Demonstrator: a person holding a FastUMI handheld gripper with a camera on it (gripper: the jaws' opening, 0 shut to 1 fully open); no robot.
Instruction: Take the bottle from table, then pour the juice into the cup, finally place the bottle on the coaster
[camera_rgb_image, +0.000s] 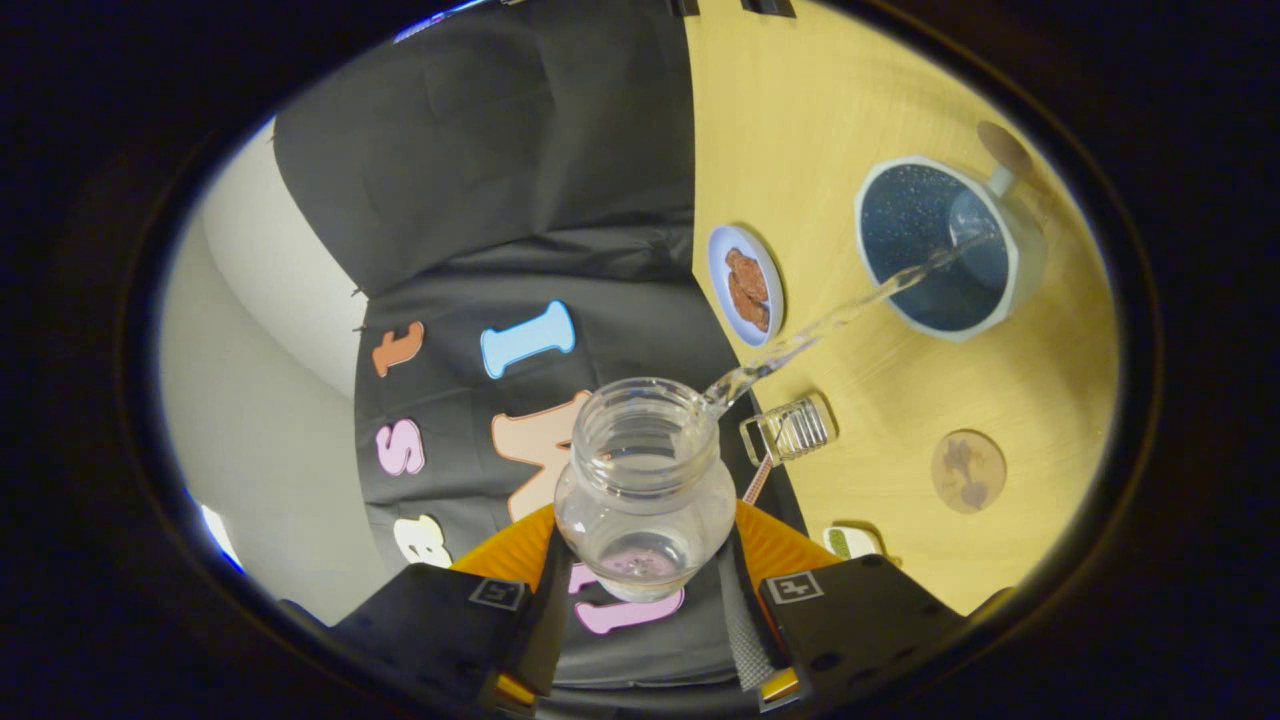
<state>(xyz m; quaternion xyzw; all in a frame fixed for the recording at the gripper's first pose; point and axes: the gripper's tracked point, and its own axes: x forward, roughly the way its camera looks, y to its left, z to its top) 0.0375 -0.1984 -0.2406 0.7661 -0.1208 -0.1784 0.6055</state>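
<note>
A pale wooden table (800, 130) stands against the booth's black cloth wall, and the whole scene appears turned on its side, so the gripper (645, 600) is rolled over. Its two fingers are closed on the bottle (645, 490), one pressing each side of the lower body, so the bottle sits right between them with its open mouth pointing ahead and tipped toward the table.

The bottle is clear, wide-mouthed with a threaded neck, capless, and nearly empty; a little liquid remains inside. A thin clear stream (830, 320) leaves its lip and arcs into the cup (940, 245), a dark blue speckled mug with a pale outside and a handle, well beyond the fingers.

Near the cup lies a round brown coaster (968, 470). A small plate (745, 285) with brown pieces sits by the table edge, and a small ribbed glass (790, 430) lies just past the bottle's mouth.
</note>
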